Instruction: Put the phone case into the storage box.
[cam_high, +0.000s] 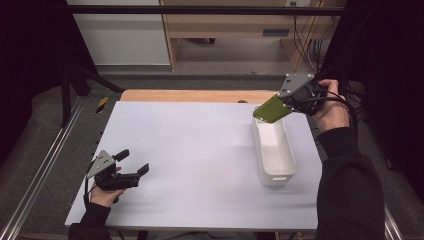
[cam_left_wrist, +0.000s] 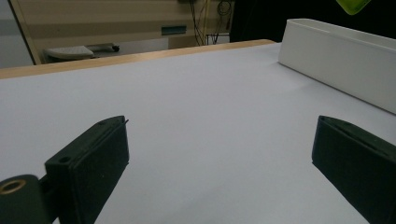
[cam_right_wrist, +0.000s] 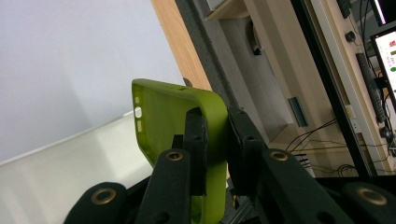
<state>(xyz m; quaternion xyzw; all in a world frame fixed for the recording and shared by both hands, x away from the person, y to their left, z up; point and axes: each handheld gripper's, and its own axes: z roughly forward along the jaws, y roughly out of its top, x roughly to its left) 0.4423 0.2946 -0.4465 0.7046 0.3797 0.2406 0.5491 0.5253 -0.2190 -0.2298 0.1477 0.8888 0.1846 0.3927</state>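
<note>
A green phone case (cam_high: 271, 108) hangs in the air over the far end of the white bin (cam_high: 274, 148), pinched by my right gripper (cam_high: 290, 101). In the right gripper view the jaws are shut on one side wall of the green phone case (cam_right_wrist: 173, 121), with my right gripper (cam_right_wrist: 216, 140) squeezing its edge. My left gripper (cam_high: 133, 162) rests low on the white table near the front left corner, its jaws wide open with nothing between them. In the left gripper view, bare table shows between the spread jaws of my left gripper (cam_left_wrist: 219, 154), and the white bin (cam_left_wrist: 336, 56) stands at the far right.
The white tabletop (cam_high: 190, 150) has a wooden strip (cam_high: 195, 95) along its far edge. Beyond it stand a wooden desk (cam_high: 235, 25) and hanging cables. A metal rail (cam_high: 40, 170) runs along the left side.
</note>
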